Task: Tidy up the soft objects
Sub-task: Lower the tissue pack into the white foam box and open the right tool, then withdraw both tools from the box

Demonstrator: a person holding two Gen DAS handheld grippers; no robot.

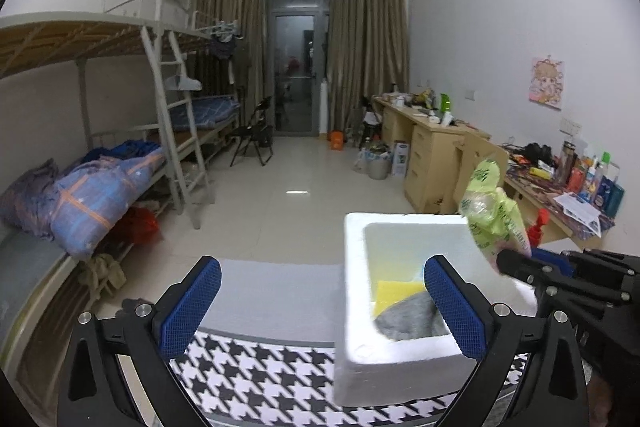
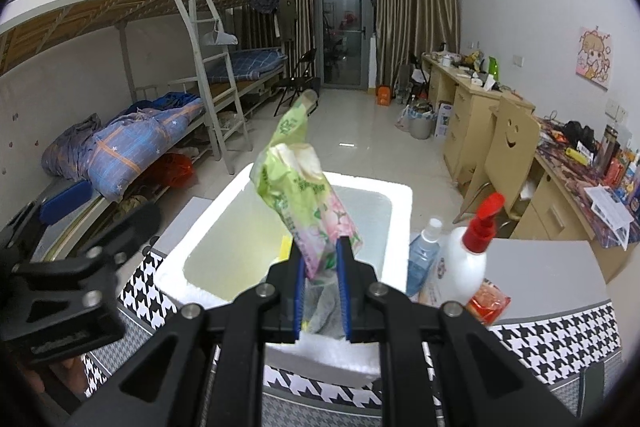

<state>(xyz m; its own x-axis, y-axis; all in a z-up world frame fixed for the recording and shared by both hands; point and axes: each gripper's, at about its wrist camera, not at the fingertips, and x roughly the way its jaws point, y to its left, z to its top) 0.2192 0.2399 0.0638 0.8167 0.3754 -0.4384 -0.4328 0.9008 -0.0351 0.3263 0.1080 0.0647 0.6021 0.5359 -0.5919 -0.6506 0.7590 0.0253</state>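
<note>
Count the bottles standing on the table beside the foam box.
2: a white pump bottle with a red top, and a clear blue bottle touching its left side, nearest the foam box. More may hide behind them.

Bunk beds [image 1: 120, 131], tiled floor [image 1: 296, 171], curtained door [image 1: 298, 67].

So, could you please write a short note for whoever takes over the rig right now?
Left tool: open, empty, near the foam box.
Right tool: shut on a green and pink tissue pack, held above the box.
In the box: a yellow sponge and a grey cloth.
Right of the box on the table: a clear bottle, a white pump bottle and a red packet.
Done: sponge and cloth are in.
Left: drop the pack into the box, then probably judge whether the red packet counts as soft; the bottles likely stay out.
</note>
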